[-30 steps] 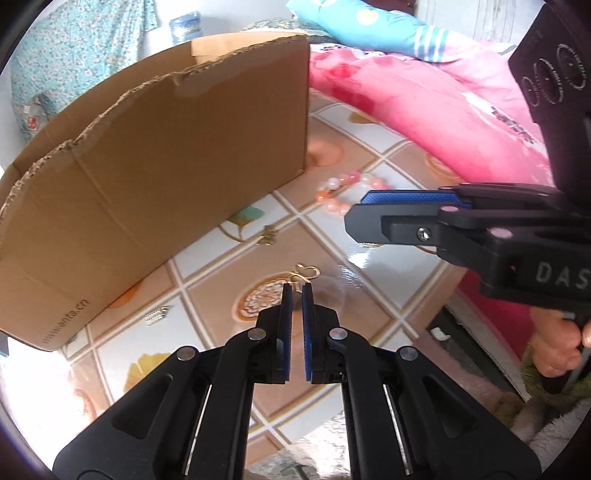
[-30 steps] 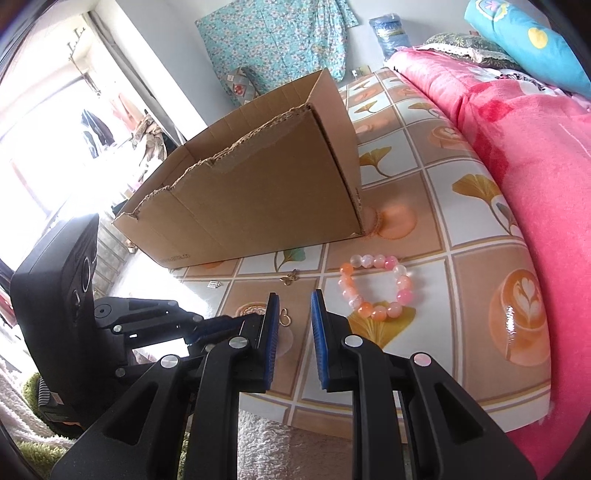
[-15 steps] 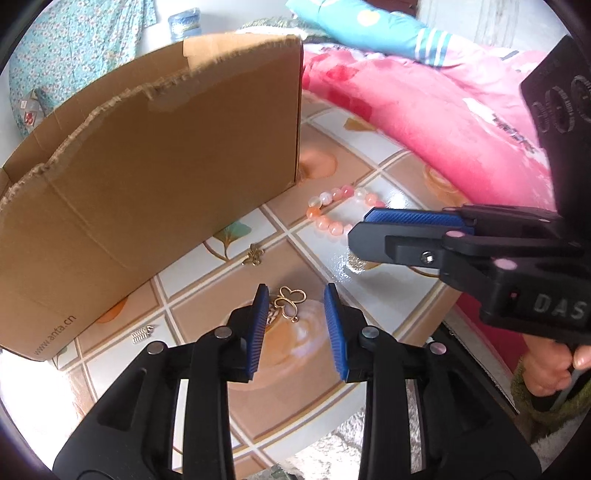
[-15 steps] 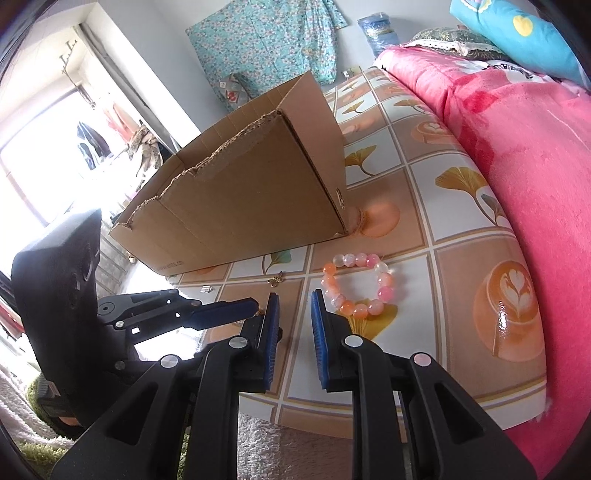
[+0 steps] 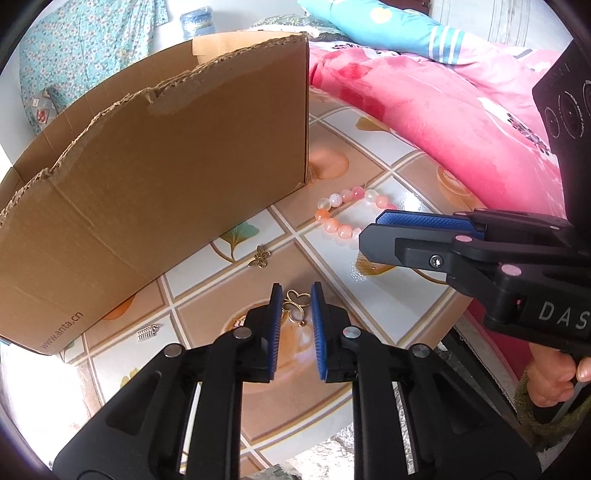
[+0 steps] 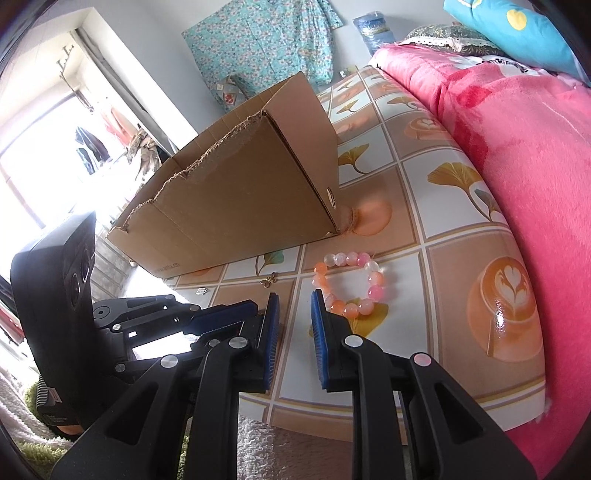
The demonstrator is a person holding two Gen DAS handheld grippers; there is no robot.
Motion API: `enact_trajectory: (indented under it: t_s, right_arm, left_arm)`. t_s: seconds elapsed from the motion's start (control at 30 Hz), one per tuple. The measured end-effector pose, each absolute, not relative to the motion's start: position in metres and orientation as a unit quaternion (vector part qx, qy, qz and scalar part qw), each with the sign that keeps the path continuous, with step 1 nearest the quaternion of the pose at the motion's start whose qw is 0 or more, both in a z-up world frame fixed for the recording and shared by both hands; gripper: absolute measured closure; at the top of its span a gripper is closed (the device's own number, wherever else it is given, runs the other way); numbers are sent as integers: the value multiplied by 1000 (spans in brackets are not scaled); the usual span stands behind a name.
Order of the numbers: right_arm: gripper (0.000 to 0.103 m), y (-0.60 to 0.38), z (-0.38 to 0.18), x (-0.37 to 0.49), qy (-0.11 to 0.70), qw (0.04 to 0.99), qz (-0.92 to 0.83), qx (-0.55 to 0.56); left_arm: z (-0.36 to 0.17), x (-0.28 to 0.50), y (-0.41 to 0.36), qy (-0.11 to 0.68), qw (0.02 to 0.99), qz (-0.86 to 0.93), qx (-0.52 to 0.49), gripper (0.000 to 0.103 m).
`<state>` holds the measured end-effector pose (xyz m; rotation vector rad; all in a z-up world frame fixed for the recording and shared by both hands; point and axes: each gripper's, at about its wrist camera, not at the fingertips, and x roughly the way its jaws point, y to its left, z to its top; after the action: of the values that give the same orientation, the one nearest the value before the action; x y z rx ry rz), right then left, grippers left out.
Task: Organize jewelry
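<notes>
While its jaws close, the left tool [image 5: 293, 295] half-hides a gold pendant [image 5: 294, 306], unpinched.

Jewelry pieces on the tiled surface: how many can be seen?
4. The bead bracelet lies right of the cardboard box; the butterfly charm and silver charm lie before it; the gold pendant sits between the left gripper fingers. The box may hide more.

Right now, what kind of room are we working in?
Most likely a bedroom: a pink blanket and blue pillow lie beside the tiled-pattern surface, and clothes hang by the window.
</notes>
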<state>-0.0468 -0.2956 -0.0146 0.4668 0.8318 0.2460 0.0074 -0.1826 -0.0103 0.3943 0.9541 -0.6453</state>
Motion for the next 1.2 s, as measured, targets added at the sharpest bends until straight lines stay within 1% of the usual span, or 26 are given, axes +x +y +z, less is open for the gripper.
enact_trajectory:
  t_s: [0.27,0.3,0.33,0.53,0.63,0.67,0.7,0.73,0.93,1.03,1.2]
  right_arm:
    - [85,-296,-15,-46,399,881,118,224]
    - [85,-296,-15,-46,399,881,118,224]
    - [85,-296,-15,-47,399,881,118,224]
    - [85,-295,-14,-47,398,882,119,222]
    - [85,-295,-14,-47,398,882,119,222]
    - [85,-295,-14,-47,399,882,120,222]
    - [85,-294,-14,-47,399,881,120,222]
    - [85,-294,-13,-46,399,881,121,222]
    - [85,-294,-14,-46,399,881,122,224]
    - [85,-294,-13,-46,399,881,121,225]
    - [85,-296,-14,-47,399,880,120,226]
  left_arm:
    - [-11,8,-181,449,819,-308,180,89]
    - [-10,8,-180,448,820,-306,180,95]
    - [-10,9,-180,448,821,-306,180,97]
    - [-7,9,-176,447,821,-314,168,98]
    - [-3,7,-172,440,817,-335,163,97]
    - [-3,5,-172,437,816,-338,172,93]
    - [-3,5,-172,435,816,-338,177,86]
    - [-4,5,-171,435,813,-341,181,84]
    - [-10,7,-174,440,794,-357,218,84]
    - [-13,4,-176,429,788,-373,237,84]
    - [-14,13,-174,432,770,-405,237,84]
